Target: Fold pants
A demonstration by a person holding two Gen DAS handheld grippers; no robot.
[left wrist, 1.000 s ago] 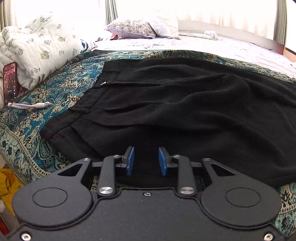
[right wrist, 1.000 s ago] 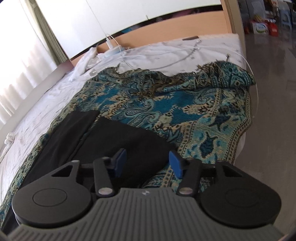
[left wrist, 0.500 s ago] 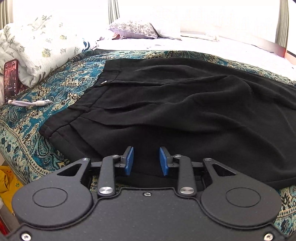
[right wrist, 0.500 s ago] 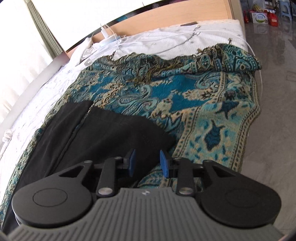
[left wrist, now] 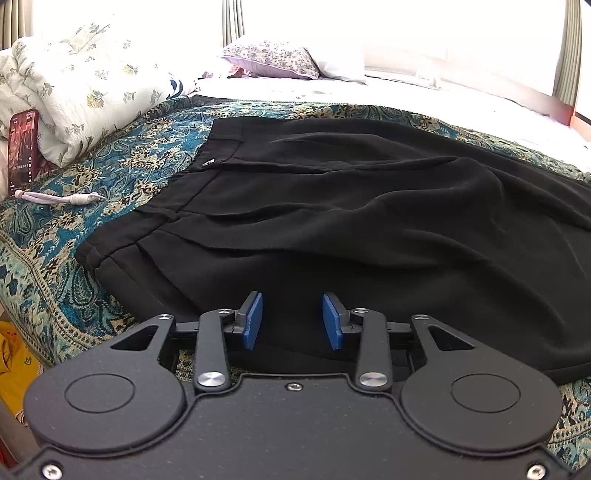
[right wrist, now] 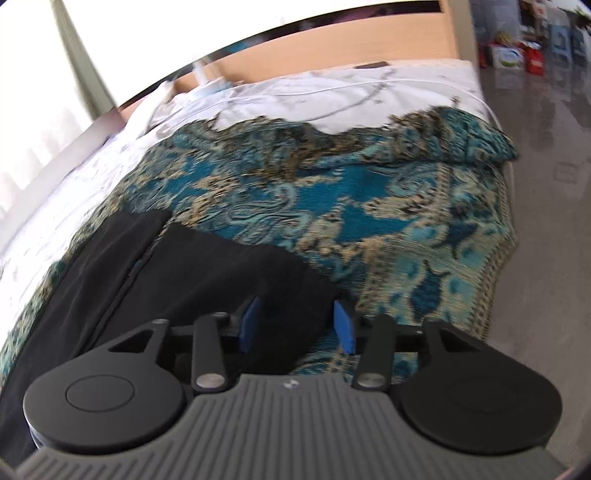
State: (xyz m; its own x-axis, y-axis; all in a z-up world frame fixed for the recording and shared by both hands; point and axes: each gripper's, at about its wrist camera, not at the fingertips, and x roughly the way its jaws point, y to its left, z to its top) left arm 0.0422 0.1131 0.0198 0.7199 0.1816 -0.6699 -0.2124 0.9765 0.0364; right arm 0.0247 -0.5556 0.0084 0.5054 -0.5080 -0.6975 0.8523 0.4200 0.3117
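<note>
Daylight poured in from the windows behind the bed, blowing the curtains (left wrist: 461, 33) out to pure white. The black pants (left wrist: 369, 206) kept only faint crease detail. The left view was sharp; the right view was smeared by motion blur, with glare on the floor (right wrist: 546, 155). Both bent strongly at the edges.
</note>
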